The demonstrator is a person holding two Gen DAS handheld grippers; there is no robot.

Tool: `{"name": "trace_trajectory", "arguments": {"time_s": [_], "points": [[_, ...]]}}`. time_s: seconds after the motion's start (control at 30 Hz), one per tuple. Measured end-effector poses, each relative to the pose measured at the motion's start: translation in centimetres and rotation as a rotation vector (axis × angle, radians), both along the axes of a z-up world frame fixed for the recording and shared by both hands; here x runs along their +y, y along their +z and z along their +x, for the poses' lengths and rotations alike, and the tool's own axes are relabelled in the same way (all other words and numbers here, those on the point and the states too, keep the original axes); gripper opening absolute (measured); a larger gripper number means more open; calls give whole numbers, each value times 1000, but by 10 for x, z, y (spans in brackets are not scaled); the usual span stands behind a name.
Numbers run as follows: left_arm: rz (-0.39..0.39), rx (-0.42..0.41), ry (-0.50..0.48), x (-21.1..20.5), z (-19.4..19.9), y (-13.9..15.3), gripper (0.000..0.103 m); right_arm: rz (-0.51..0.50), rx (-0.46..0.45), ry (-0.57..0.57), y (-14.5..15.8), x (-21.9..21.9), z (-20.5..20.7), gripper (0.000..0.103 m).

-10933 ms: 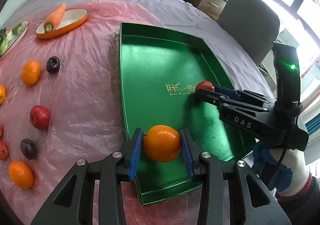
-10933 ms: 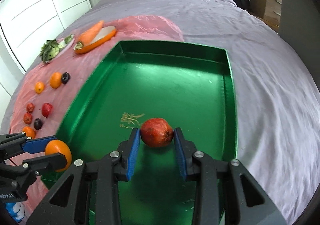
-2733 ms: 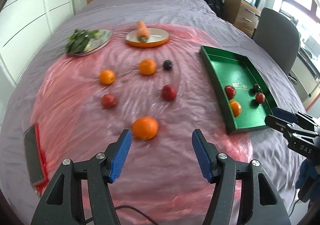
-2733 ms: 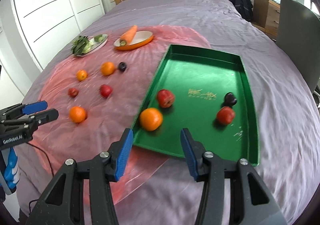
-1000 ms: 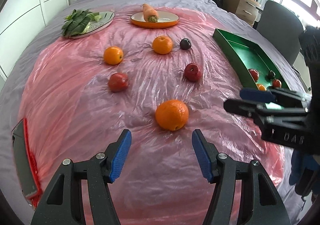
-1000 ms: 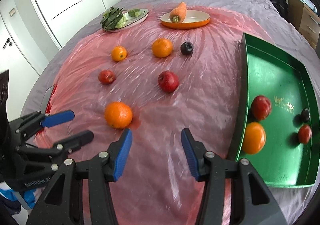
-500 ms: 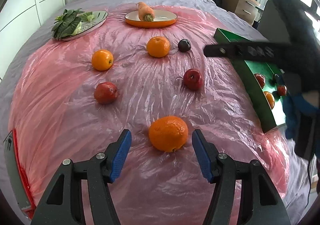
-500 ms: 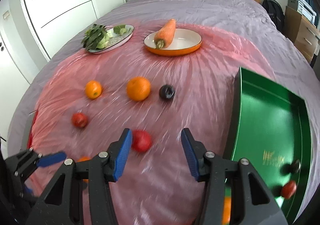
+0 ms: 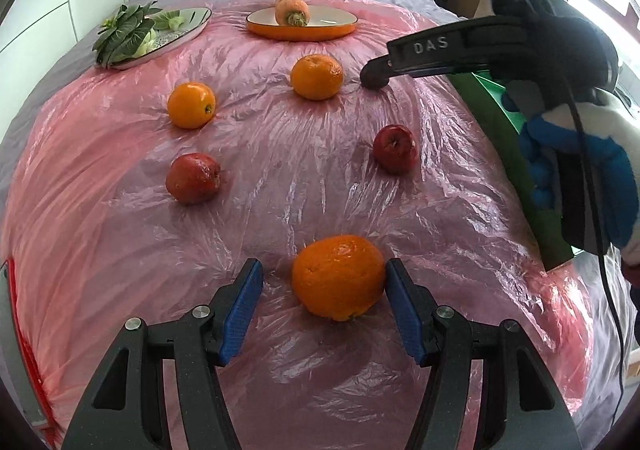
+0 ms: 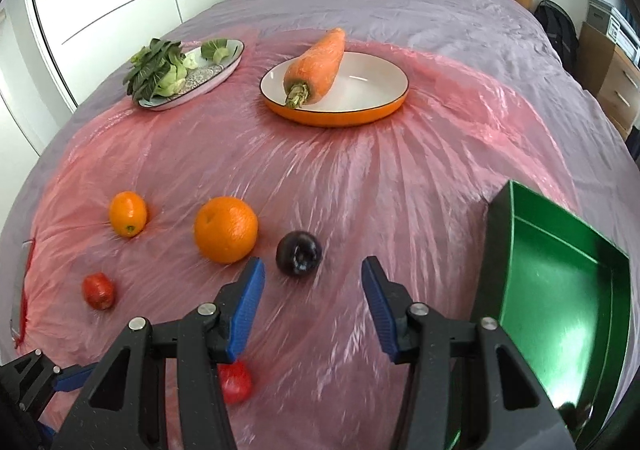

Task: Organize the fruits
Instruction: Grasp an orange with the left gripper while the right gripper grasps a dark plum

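My left gripper (image 9: 322,292) is open around a large orange (image 9: 338,277) on the pink plastic sheet (image 9: 280,177); the right pad is at its side, the left pad apart. My right gripper (image 10: 312,290) is open just short of a dark plum (image 10: 299,253). Two more oranges (image 9: 317,76) (image 9: 191,105) and two red apples (image 9: 394,149) (image 9: 193,177) lie on the sheet. The green tray (image 10: 560,290) stands at the right. The right gripper (image 9: 376,75) also shows in the left wrist view, hiding the plum.
An orange dish with a carrot (image 10: 316,63) and a plate of greens (image 10: 168,69) stand at the far side. A red-edged flat object (image 9: 16,350) lies at the left edge. A red apple (image 10: 236,382) lies under my right gripper.
My left gripper moved forward so the large orange now sits between its pads. My right gripper moved forward and down toward the dark plum, past the red apple.
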State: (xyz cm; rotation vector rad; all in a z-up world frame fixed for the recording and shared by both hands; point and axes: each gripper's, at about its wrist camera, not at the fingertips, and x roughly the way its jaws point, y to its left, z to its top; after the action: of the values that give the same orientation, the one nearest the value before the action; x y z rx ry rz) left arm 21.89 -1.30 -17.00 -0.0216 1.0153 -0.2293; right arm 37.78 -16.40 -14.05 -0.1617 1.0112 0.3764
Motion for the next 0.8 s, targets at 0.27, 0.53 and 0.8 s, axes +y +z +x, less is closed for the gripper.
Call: {"name": "trace_trajectory", "arguments": {"time_s": [0.27, 0.53, 0.8], "points": [[1, 7, 13, -4, 3, -7, 57, 4, 8, 39, -9, 6, 11, 51], [-2, 4, 20, -4, 1, -10, 57, -29, -28, 100, -9, 19, 4, 49], [-2, -1, 22, -3, 0, -10, 56, -53, -1, 118, -18, 24, 9, 29]]}}
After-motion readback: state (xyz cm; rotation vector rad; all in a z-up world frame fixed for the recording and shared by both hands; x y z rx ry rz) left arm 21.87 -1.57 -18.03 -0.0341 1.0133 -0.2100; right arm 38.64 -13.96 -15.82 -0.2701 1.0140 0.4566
